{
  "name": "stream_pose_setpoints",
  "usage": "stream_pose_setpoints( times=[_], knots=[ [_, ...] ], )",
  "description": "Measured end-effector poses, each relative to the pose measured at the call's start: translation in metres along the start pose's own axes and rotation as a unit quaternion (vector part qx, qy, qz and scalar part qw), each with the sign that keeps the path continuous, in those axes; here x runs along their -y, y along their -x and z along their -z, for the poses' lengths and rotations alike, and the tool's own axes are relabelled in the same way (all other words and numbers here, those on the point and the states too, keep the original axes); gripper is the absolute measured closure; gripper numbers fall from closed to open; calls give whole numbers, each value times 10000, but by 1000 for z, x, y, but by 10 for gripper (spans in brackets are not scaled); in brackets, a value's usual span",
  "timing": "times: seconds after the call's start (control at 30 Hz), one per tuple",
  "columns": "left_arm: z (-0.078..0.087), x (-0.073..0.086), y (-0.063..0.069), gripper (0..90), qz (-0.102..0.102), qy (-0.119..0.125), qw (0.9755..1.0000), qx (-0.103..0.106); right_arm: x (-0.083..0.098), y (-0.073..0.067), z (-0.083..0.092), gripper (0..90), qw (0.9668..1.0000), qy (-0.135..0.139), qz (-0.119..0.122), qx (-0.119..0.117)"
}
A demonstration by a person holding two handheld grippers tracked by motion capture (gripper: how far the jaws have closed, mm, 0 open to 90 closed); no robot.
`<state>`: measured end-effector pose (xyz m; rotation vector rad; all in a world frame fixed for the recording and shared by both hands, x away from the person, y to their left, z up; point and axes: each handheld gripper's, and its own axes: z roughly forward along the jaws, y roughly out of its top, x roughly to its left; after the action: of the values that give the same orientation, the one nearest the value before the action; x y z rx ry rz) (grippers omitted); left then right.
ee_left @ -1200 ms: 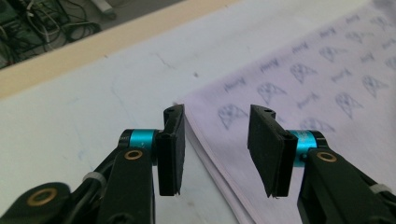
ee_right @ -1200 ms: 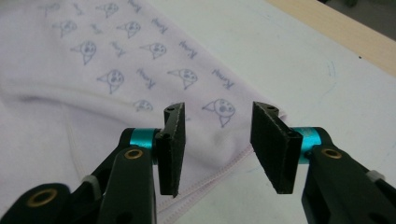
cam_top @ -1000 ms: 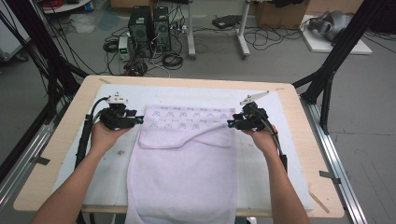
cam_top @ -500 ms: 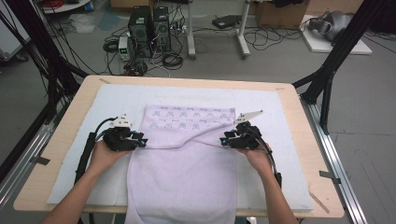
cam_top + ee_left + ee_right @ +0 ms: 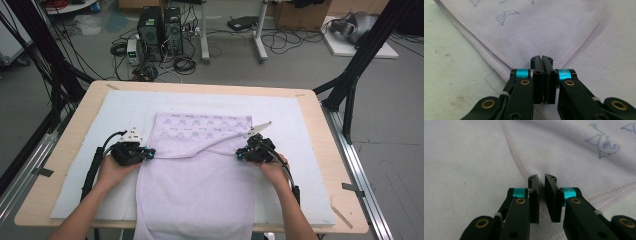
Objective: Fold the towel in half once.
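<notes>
The pale lilac towel [image 5: 197, 175] lies flat on the white mat [image 5: 305, 165] in the middle of the table [image 5: 65, 150], and its near end hangs over the table's near edge. Its far part, printed with small blue figures, is folded toward the person, so the step in hand seems to be folding.

The left gripper [image 5: 148, 153] sits at the towel's left edge and the right gripper [image 5: 239, 155] at its right edge, both beside the slanting fold line.

The left gripper view shows what the high view cannot: the left gripper [image 5: 541, 58] has its jaws pressed fully together after just closing, over the towel's stitched hem [image 5: 487, 47], but whether cloth is caught between them I cannot tell. In the right gripper view the right gripper [image 5: 541, 178] has also been closing, yet a narrow gap remains, with the hem [image 5: 511, 147] running under the tips.

Next, I think, both must pinch the hem firmly and lift evenly.
</notes>
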<state>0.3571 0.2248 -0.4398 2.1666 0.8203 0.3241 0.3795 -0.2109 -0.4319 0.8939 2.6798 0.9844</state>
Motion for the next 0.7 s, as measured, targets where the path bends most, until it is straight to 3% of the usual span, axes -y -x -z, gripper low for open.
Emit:
stream_pose_setpoints(
  times=[0.17, 0.33, 0.43, 0.7],
  knots=[
    [11, 0, -3, 879, 171, 202, 9996, -80, 0, -1, 8, 856, 9999, 130, 49, -80],
    [22, -3, 3, 879, 39, 286, 9995, -105, -2, -8, 25, 856, 9987, 453, 135, -212],
    [27, -3, 6, 879, 10, 311, 9994, -121, 0, -16, 38, 857, 9983, 482, 228, -254],
    [46, 1, 24, 878, -162, 371, 9991, -96, 24, -32, 65, 856, 9961, 729, 221, -457]
  ],
)
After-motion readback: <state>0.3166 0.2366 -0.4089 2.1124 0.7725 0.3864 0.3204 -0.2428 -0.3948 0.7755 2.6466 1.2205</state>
